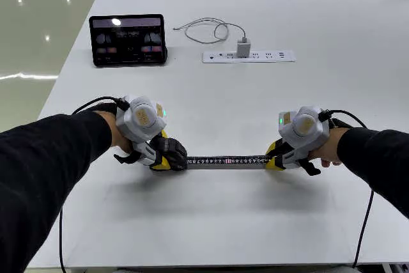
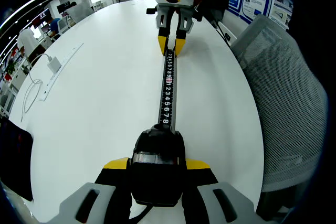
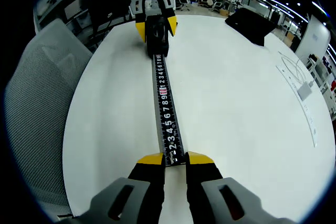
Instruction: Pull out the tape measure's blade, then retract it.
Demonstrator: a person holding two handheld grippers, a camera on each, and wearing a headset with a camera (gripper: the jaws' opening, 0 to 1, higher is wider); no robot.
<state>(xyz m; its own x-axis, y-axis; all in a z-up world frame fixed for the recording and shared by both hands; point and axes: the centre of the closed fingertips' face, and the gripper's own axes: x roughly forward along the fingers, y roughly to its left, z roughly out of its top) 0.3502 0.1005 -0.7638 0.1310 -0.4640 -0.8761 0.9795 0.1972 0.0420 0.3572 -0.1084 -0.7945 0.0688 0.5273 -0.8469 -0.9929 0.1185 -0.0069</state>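
The left hand-held gripper (image 1: 163,155) is clenched on the tape measure case (image 2: 157,166), a chunky black housing with rounded corners and a rubbery, matte look, seated squarely between its yellow-tipped jaws. That hold seems chosen to anchor the body so the pull runs straight out of the case mouth. Directly ahead of those jaws the blade (image 2: 168,90) stretches in a straight line to the right hand-held gripper (image 3: 175,159), whose jaws are pinched on the blade's free end, with the low numbers sitting right at its tips. The blade is a thin, stiff metal strip with a dark face and pale printed numerals, lying flat or very nearly flat on the tabletop (image 1: 255,94). The two grippers face each other along it, well apart, so the strip looks taut, not sagging. I judge the pull-out stage well along or finished. The retract step is not yet done, and it will probably want the right gripper to ease the tip back toward the case, because a spring-loaded blade can whip if let go. The tabletop is smooth, white and matte. Far beyond both grippers rest a dark tablet (image 1: 128,39) and a white power strip (image 1: 249,56) with a plugged-in charger (image 1: 243,48), clear of the working line.
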